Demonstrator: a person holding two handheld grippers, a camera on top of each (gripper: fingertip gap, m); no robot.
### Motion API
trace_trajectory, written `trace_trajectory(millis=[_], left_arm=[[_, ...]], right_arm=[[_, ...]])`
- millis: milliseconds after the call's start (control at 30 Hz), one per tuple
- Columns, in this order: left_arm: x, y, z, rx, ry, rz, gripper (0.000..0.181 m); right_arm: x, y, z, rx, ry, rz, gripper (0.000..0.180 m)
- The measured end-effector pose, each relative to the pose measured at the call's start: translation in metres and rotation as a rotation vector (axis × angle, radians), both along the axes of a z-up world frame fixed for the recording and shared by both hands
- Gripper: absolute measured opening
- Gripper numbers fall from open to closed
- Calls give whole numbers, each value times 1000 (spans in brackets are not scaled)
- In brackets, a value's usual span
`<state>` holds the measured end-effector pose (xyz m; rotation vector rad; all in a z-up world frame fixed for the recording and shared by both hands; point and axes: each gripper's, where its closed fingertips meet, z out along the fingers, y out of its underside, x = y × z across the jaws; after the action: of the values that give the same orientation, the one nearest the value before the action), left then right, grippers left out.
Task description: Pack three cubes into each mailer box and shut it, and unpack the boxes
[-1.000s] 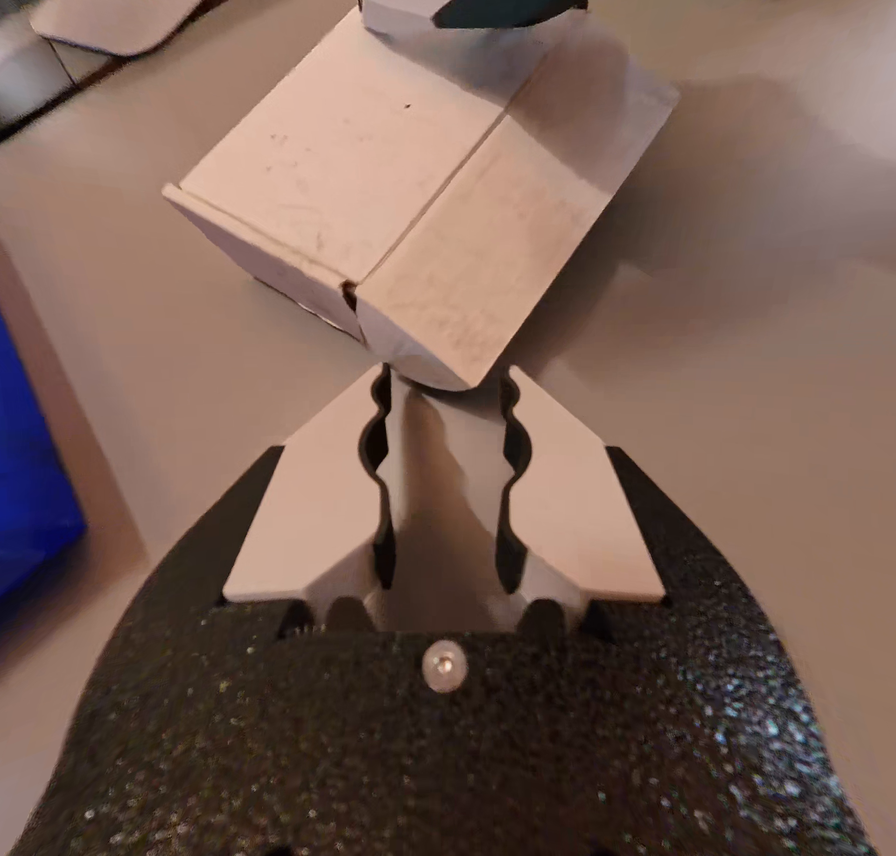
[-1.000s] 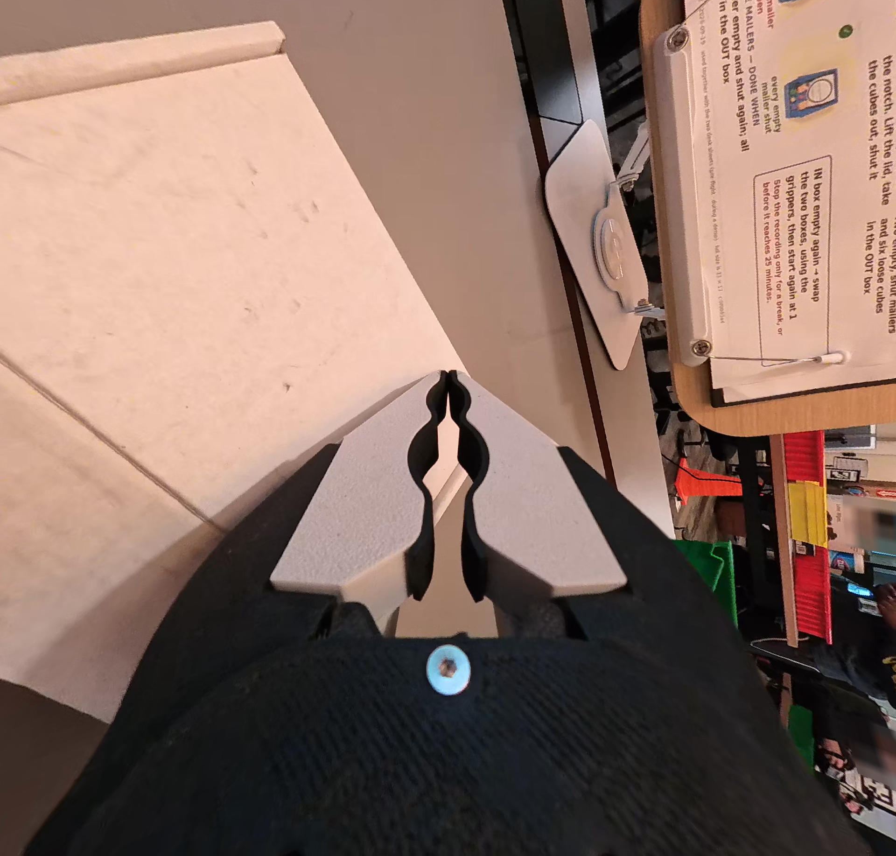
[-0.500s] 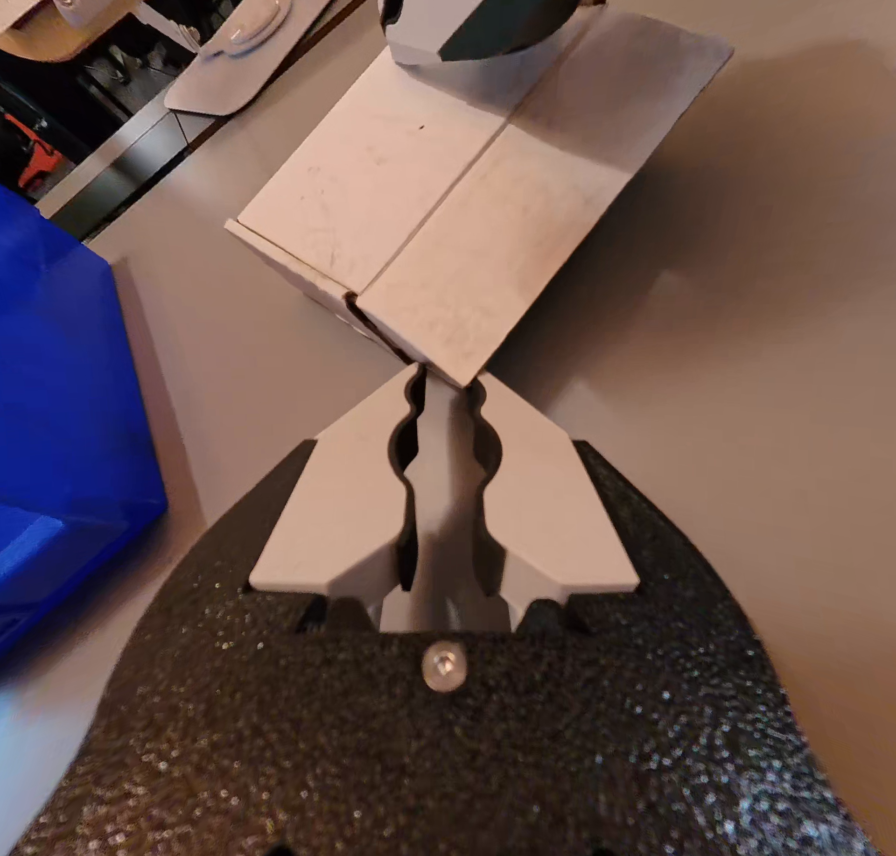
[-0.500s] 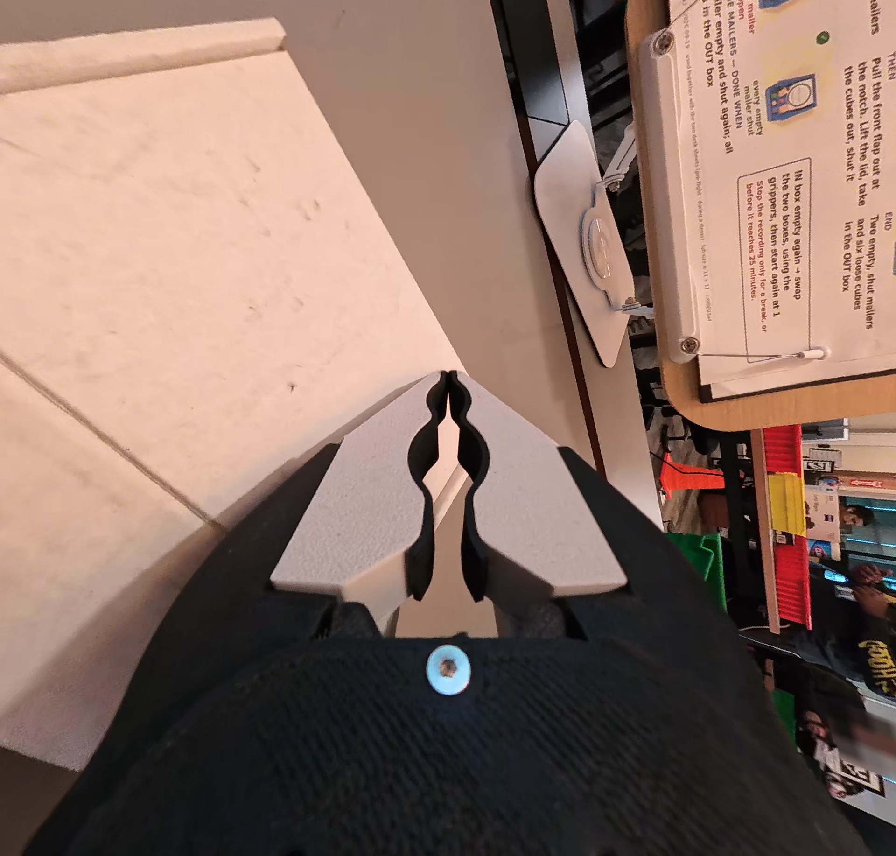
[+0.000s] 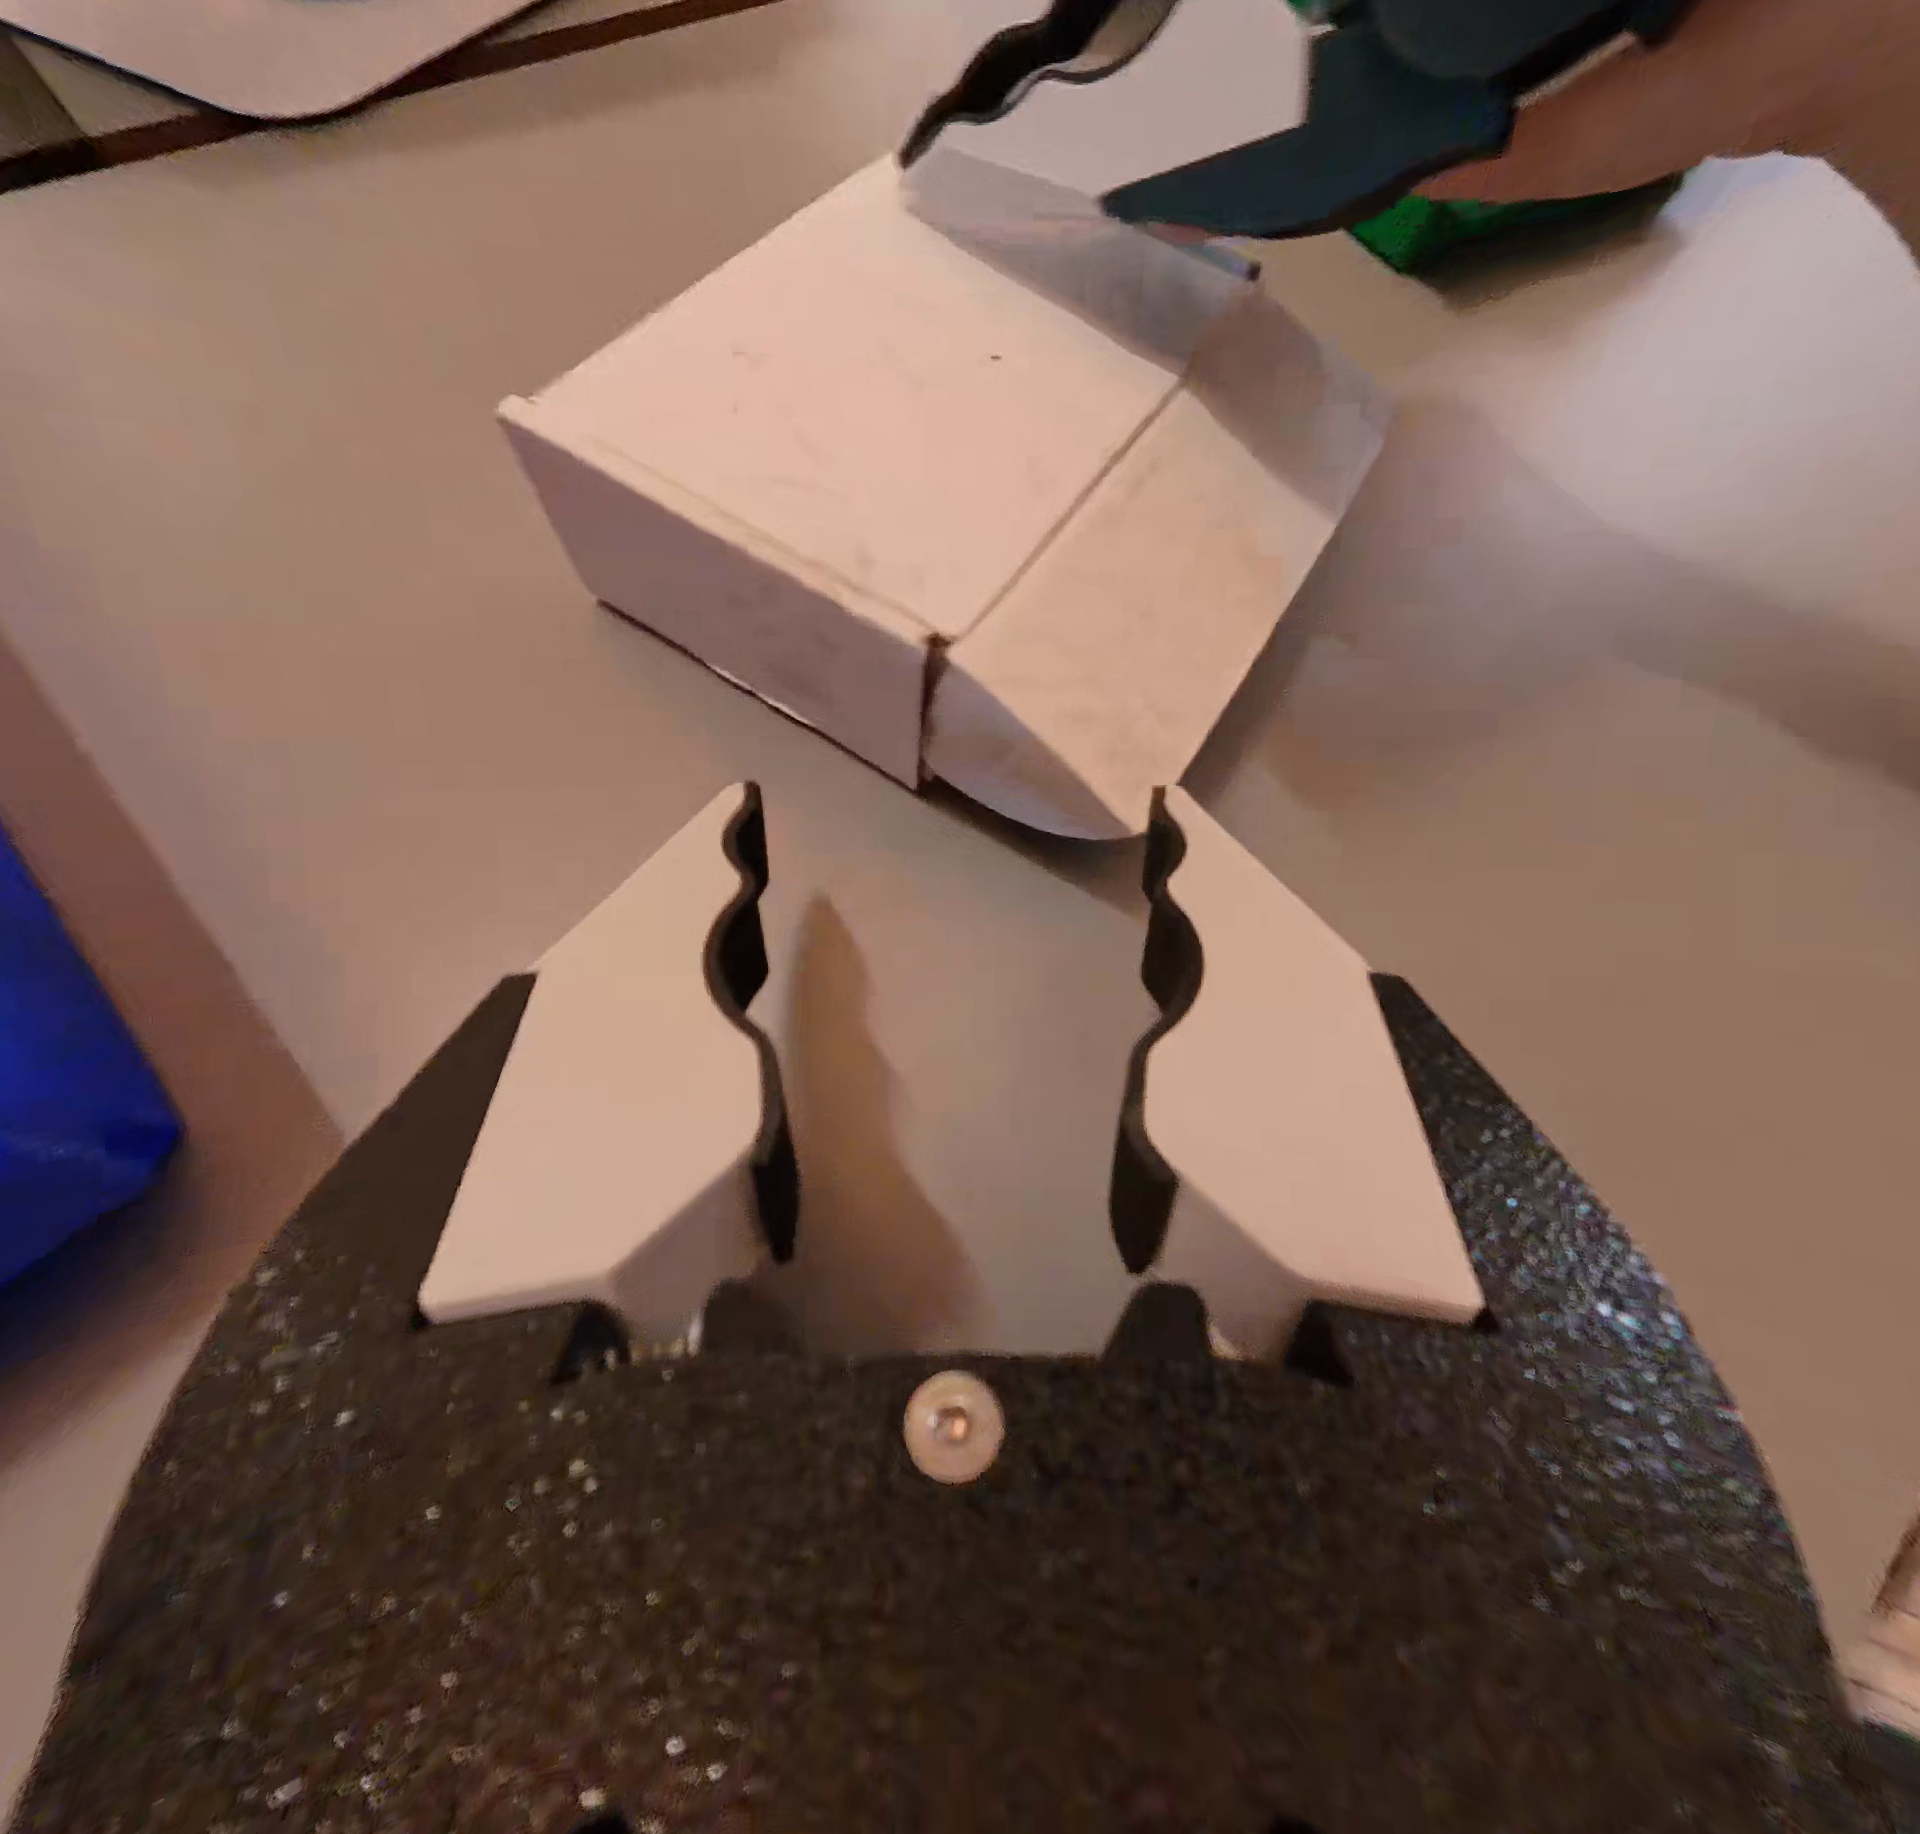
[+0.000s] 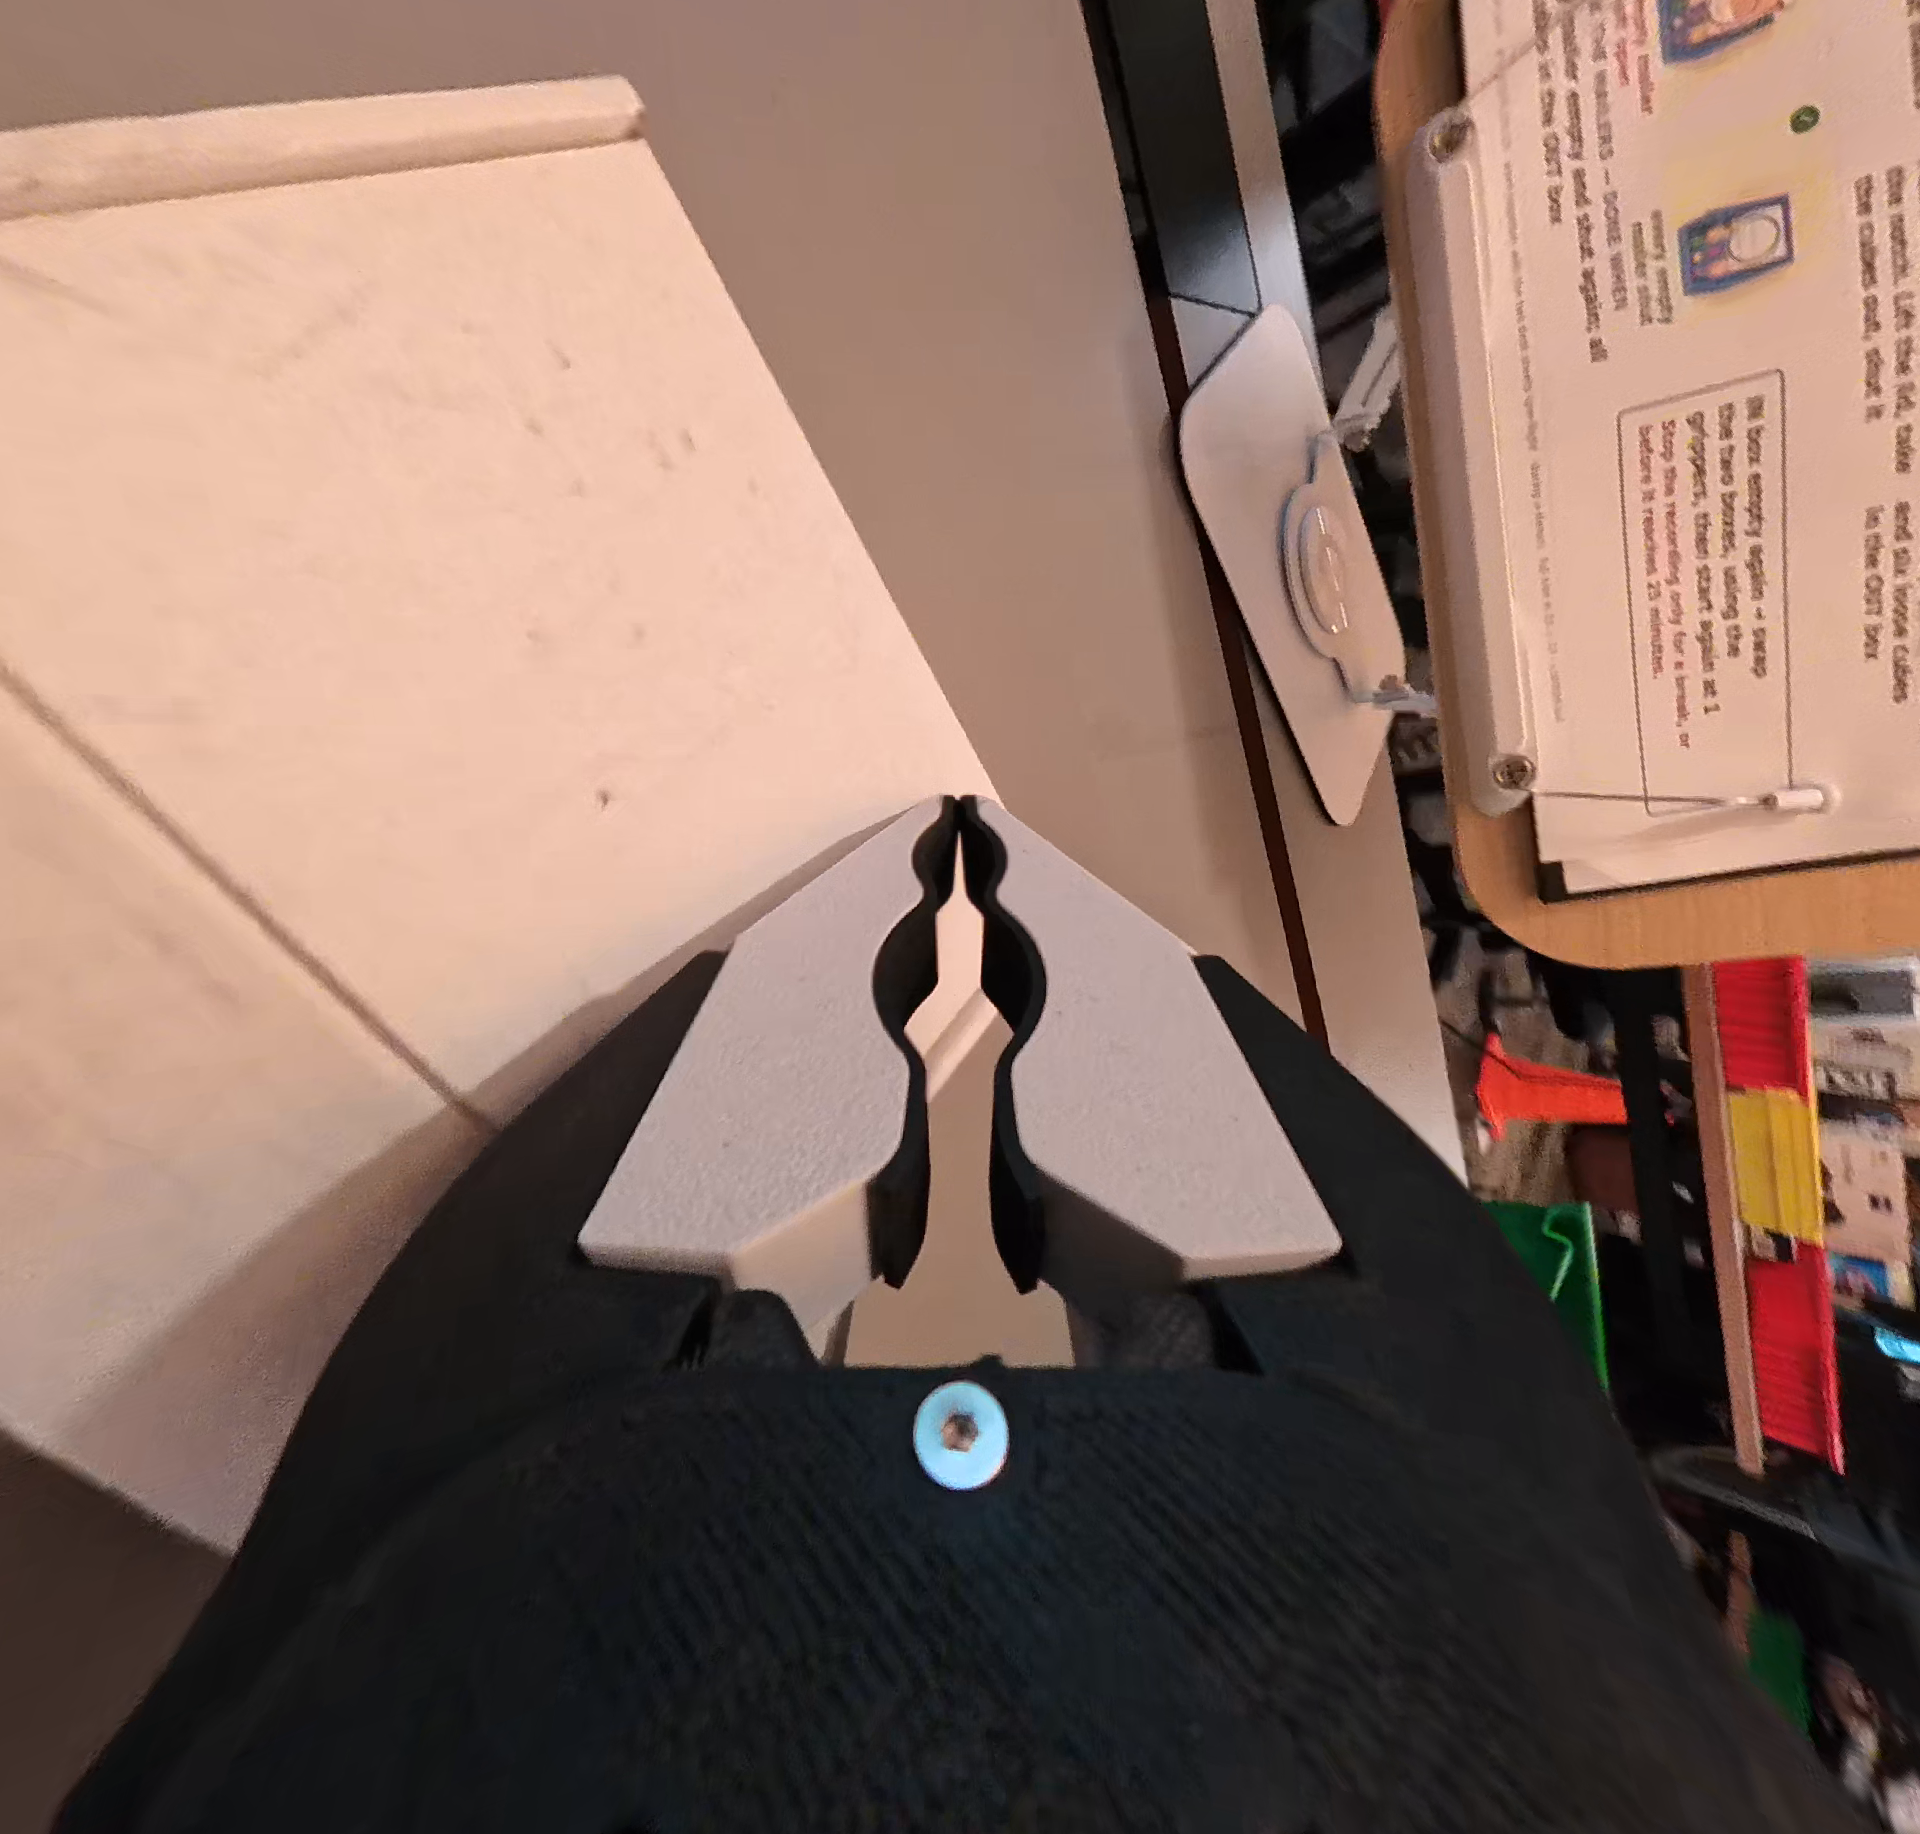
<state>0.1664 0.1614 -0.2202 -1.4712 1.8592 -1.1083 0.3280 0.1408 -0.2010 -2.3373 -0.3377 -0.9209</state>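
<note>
A white mailer box (image 5: 852, 454) lies on the grey table with its lid down. Its front flap (image 5: 1101, 641) slopes out toward me, outside the box. My left gripper (image 5: 951, 808) is open and empty, its fingertips just short of the flap's edge. My right gripper (image 6: 956, 808) is shut, its tips resting on the lid (image 6: 416, 537) near the box's far corner. It also shows in the left wrist view (image 5: 1039, 91) at the top right. No cubes are in view; the inside of the box is hidden.
A blue bin (image 5: 62, 1109) stands at the left and a green bin (image 5: 1455, 226) behind the right gripper. A white stand base (image 5: 312, 8) lies at the table's far edge (image 6: 1226, 641). A wooden board with an instruction sheet (image 6: 1662, 434) stands beyond it.
My left gripper, narrowed around the front flap's corner half a second ago, has opened wide and drawn back. The box now lies lower on the table. The right gripper stays shut on the lid.
</note>
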Motion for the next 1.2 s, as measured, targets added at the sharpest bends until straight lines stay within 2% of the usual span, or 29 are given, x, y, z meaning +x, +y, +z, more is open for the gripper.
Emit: trace_trajectory(millis=[67, 133, 200, 233, 300, 367, 500, 533, 600, 667, 733, 833, 1033, 1133, 1200], left_arm=[[-1, 5, 8, -19, -26, 4, 71], [-3, 6, 15, -30, -51, -1, 71], [-4, 7, 20, -51, -68, -10, 69], [-4, 7, 22, -66, -71, -15, 68], [0, 6, 22, -93, -65, -25, 67], [8, 3, 22, -109, -57, -37, 65], [24, -2, 15, -70, 1, -45, 66], [28, -2, 14, -58, 6, -42, 66], [37, 1, 16, -55, -1, -8, 66], [47, 4, 26, -51, -30, 39, 61], [57, 6, 39, -21, -90, 59, 32], [67, 7, 42, -14, -134, 69, 0], [60, 9, 31, -153, -73, 91, 0], [56, 7, 28, -178, -67, 77, 0], [53, 8, 22, -146, -47, 79, 0]], right_arm=[[8, -7, 24, 93, -5, -23, 0], [5, -22, 52, 223, 84, -41, 17], [-10, -43, 61, 298, 282, -34, 35], [-17, -55, 60, 330, 375, -44, 41], [-24, -75, 54, 404, 493, -66, 42], [-24, -90, 41, 467, 511, -80, 38], [-41, -108, 0, 421, 674, -117, 27], [-48, -108, -7, 395, 694, -91, 29], [-55, -110, -19, 314, 612, -44, 43], [-58, -108, -20, 300, 500, 10, 43], [-60, -107, -16, 287, 382, 59, 42], [-59, -114, -12, 235, 257, 65, 50], [-61, -122, -40, 105, 194, 92, 46], [-52, -116, -40, 134, 122, 71, 40], [-50, -112, -37, 154, 90, 76, 42]])
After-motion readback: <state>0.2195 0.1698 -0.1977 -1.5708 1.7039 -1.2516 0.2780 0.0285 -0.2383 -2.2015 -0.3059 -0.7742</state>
